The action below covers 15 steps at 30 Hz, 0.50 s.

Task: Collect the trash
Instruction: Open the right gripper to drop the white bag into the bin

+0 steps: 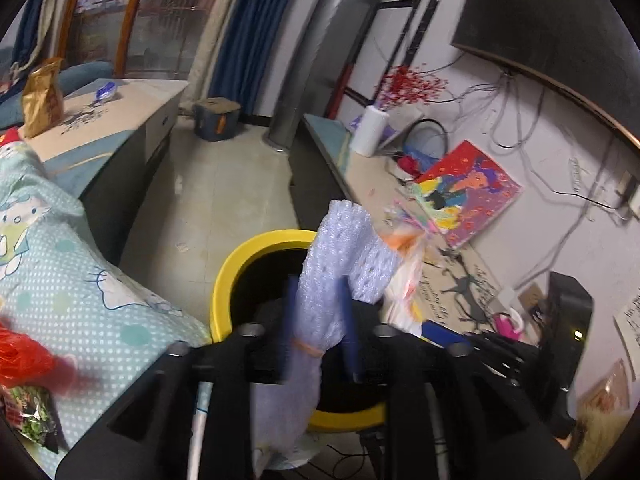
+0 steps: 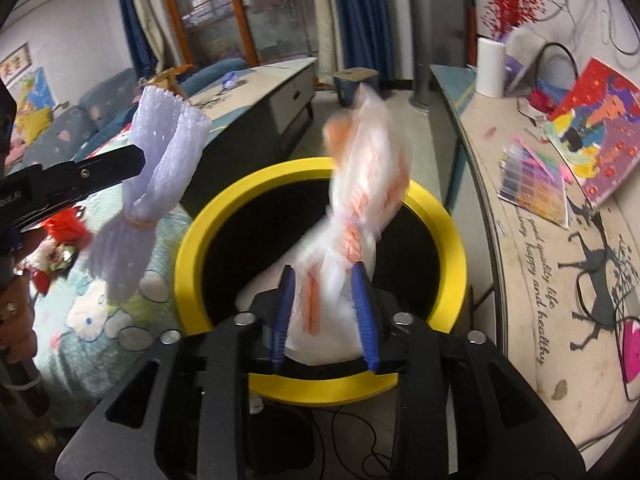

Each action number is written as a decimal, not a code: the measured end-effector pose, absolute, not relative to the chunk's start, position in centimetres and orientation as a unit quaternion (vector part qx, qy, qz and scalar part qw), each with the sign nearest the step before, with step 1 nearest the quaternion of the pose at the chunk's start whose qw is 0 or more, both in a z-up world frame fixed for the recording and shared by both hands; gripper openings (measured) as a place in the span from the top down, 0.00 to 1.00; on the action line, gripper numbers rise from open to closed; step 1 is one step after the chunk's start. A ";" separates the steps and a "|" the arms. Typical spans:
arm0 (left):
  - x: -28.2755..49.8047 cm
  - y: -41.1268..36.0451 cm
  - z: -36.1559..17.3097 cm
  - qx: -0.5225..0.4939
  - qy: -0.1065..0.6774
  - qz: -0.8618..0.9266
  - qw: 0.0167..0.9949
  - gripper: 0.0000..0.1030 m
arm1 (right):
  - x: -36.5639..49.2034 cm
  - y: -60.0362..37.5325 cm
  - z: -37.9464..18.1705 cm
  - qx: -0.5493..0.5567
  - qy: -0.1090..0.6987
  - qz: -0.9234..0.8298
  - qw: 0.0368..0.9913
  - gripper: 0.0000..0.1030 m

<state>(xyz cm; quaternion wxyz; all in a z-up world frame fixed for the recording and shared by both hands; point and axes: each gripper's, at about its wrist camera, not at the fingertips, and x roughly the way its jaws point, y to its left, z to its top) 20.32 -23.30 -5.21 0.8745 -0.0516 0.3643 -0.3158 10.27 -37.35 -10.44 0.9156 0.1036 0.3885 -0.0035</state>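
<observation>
A yellow-rimmed bin (image 2: pixel 320 384) with a dark inside stands on the floor directly below and ahead of both grippers, its rim passing just under the blue fingers in each wrist view. A pale blue patterned bed cover (image 1: pixel 60 280) lies to the left of the left gripper, and a long worktop (image 2: pixel 560 280) with printed lettering and a colourful picture board (image 2: pixel 600 136) runs along the right of the right gripper. The right gripper (image 2: pixel 324 276) is closed on a white and orange plastic bag (image 2: pixel 360 200), which rises blurred from between the fingers and hangs over the bin's opening; more white material sits inside the bin beneath it. The left gripper (image 1: pixel 318 284) is clamped on a lilac foam net sleeve (image 1: pixel 344 252), tied near its middle with an orange rubber band (image 1: pixel 308 346); the sleeve stands up between the fingers and trails down behind them. From the right wrist view this sleeve (image 2: pixel 156 176) hangs to the left of the bin's rim, beside rather than over the opening.
</observation>
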 end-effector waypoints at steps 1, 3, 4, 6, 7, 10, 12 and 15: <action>20.4 -23.2 -5.3 -0.053 0.363 -0.311 0.877 0.39 | 10.2 -37.5 -10.5 0.104 0.390 -0.008 0.915 0.59; 20.4 -23.0 -5.3 -0.060 0.362 -0.312 0.877 0.33 | 10.0 -37.6 -10.4 0.104 0.384 -0.018 0.917 0.55; 20.2 -22.6 -5.2 -0.060 0.358 -0.309 0.879 0.33 | 9.9 -37.7 -10.2 0.105 0.380 -0.020 0.919 0.53; 19.7 -22.0 -4.8 -0.056 0.347 -0.301 0.886 0.23 | 9.6 -37.7 -9.7 0.106 0.369 -0.023 0.923 0.51; 19.3 -21.4 -4.4 -0.056 0.340 -0.296 0.891 0.19 | 9.6 -37.7 -9.6 0.108 0.364 -0.022 0.925 0.49; 18.3 -20.0 -3.4 -0.055 0.322 -0.282 0.902 0.14 | 9.2 -37.3 -8.5 0.116 0.342 -0.013 0.932 0.43; 17.7 -18.9 -2.7 -0.052 0.312 -0.268 0.910 0.11 | 9.1 -36.6 -7.7 0.116 0.328 0.002 0.937 0.42; 17.0 -17.3 -1.8 -0.051 0.304 -0.246 0.919 0.08 | 8.9 -35.6 -6.7 0.114 0.313 0.020 0.943 0.39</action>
